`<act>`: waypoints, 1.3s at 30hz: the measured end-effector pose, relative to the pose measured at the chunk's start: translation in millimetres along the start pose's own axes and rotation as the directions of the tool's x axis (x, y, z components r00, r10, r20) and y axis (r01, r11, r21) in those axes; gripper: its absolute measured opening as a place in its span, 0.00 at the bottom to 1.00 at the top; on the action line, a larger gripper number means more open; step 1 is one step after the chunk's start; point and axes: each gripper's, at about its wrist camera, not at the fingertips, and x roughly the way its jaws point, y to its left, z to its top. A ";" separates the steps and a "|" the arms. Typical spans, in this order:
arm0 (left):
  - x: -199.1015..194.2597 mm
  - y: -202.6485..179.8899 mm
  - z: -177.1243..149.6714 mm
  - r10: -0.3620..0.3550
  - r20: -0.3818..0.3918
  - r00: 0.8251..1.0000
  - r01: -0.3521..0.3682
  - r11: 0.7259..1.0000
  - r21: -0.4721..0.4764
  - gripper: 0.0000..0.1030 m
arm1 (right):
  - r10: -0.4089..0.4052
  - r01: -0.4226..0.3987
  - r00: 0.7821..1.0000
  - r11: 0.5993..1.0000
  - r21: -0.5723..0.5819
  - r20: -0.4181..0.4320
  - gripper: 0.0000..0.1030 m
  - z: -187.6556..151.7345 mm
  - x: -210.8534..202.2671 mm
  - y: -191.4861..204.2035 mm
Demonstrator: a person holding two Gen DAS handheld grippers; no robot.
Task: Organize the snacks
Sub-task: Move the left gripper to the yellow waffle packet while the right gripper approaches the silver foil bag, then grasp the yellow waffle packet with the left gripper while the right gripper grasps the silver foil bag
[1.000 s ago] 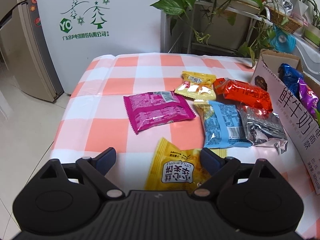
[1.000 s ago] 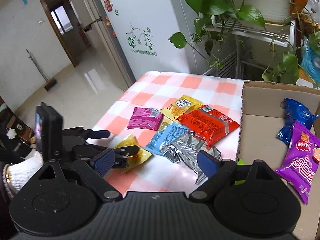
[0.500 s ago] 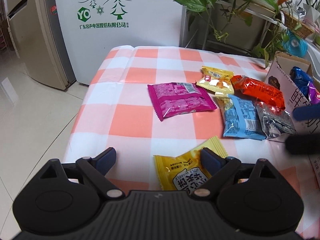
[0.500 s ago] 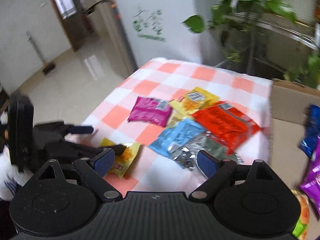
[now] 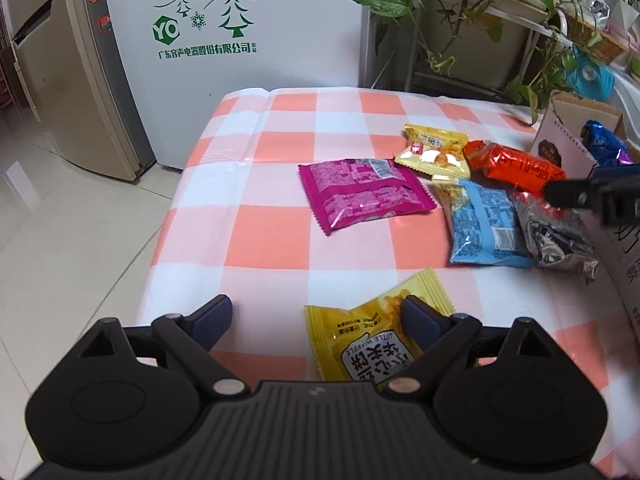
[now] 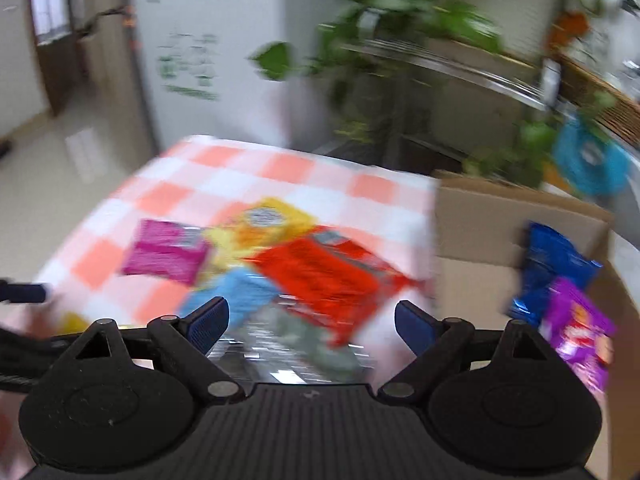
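Six snack packets lie on the desk point(image 5: 272, 240): two yellow point(image 5: 434, 152) point(image 5: 372, 340), one pink point(image 5: 360, 196), one red point(image 5: 516, 166), one light blue point(image 5: 486, 224), one silver point(image 5: 556, 240). The cardboard box point(image 6: 480, 240) holds two more: one dark blue point(image 6: 556, 256), one purple point(image 6: 580, 332).

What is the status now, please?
Both grippers open, empty. Left gripper over yellow waffle packet; right gripper above silver packet. Nothing blocks.

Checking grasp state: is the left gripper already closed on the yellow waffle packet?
No, the left gripper stands open above the yellow waffle packet.
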 end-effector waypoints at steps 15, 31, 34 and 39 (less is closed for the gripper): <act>-9.0 3.9 0.4 -0.040 -0.007 0.999 0.040 0.999 -0.030 0.88 | 0.087 -0.089 0.987 0.996 -0.003 -0.132 0.99 0.3 23.4 12.3; -12.8 15.4 1.9 0.010 -0.024 1.000 -0.010 1.000 0.018 0.88 | 0.325 -0.325 0.909 0.945 0.047 -0.260 1.00 -2.3 7.2 32.2; -18.3 14.9 4.6 -0.022 -0.002 1.000 0.022 0.998 0.054 0.88 | 0.275 -0.285 0.930 0.958 -0.009 -0.243 1.00 -2.0 4.3 33.2; -28.6 5.8 3.9 -0.163 0.021 0.986 0.157 0.974 0.164 0.88 | 0.263 -0.281 0.928 0.959 -0.035 -0.264 1.00 -6.1 10.7 31.2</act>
